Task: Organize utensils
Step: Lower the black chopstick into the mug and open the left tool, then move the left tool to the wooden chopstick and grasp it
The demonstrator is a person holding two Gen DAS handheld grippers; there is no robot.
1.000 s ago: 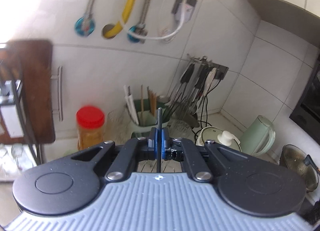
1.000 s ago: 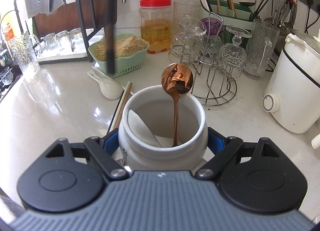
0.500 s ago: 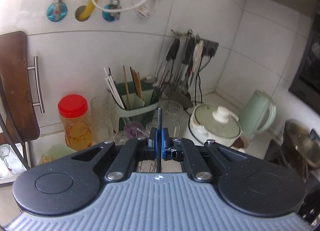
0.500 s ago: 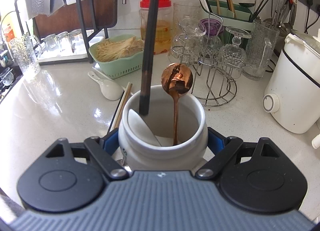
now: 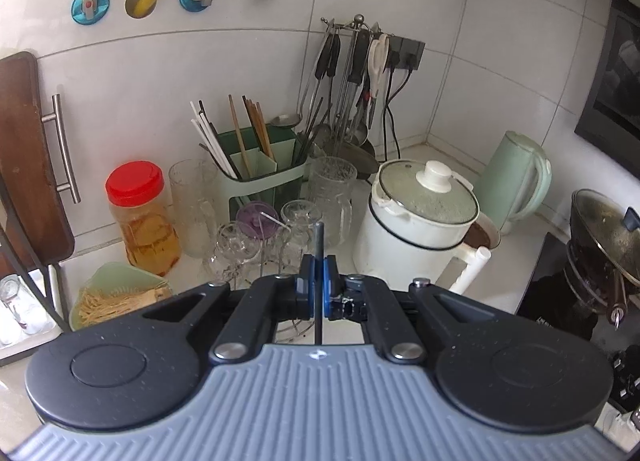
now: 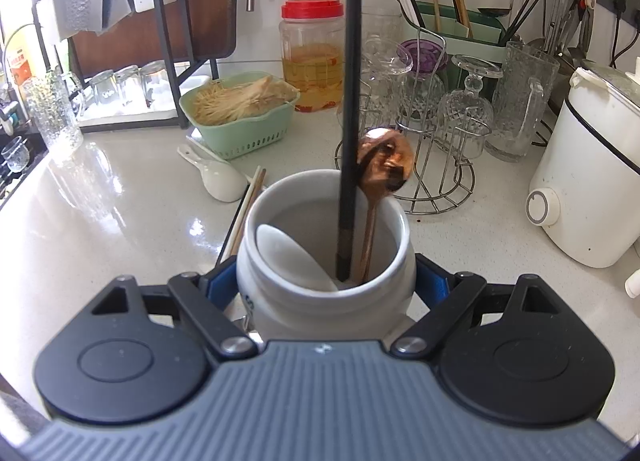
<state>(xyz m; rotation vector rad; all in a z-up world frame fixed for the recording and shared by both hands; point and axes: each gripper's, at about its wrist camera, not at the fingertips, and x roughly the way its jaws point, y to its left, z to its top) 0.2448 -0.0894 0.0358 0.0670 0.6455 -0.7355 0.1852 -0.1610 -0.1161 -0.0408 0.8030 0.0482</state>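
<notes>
Left gripper [image 5: 318, 281]: closed, pinching a thin black chopstick [image 5: 318, 261] between its blue pads, at the centre of the left wrist frame.

Black chopstick, right wrist frame [image 6: 349, 109]: standing near upright, running from the top edge down into the white jar [image 6: 326, 261] at centre; its lower tip is sitting inside the jar mouth, just beside the copper spoon [image 6: 384, 165].

Right gripper [image 6: 326, 289]: clamping the white jar by its sides, blue pads pressing on both flanks.

Jar contents: copper spoon leaning bowl-up against the far rim; white ceramic spoon [image 6: 292, 253] lying against the left inner wall.

Tabletop [image 6: 120, 229]: carrying a second white spoon [image 6: 218, 177] and loose wooden chopsticks [image 6: 250, 201] left of the jar, with a green basket [image 6: 240, 121] in the upper left behind them.
</notes>
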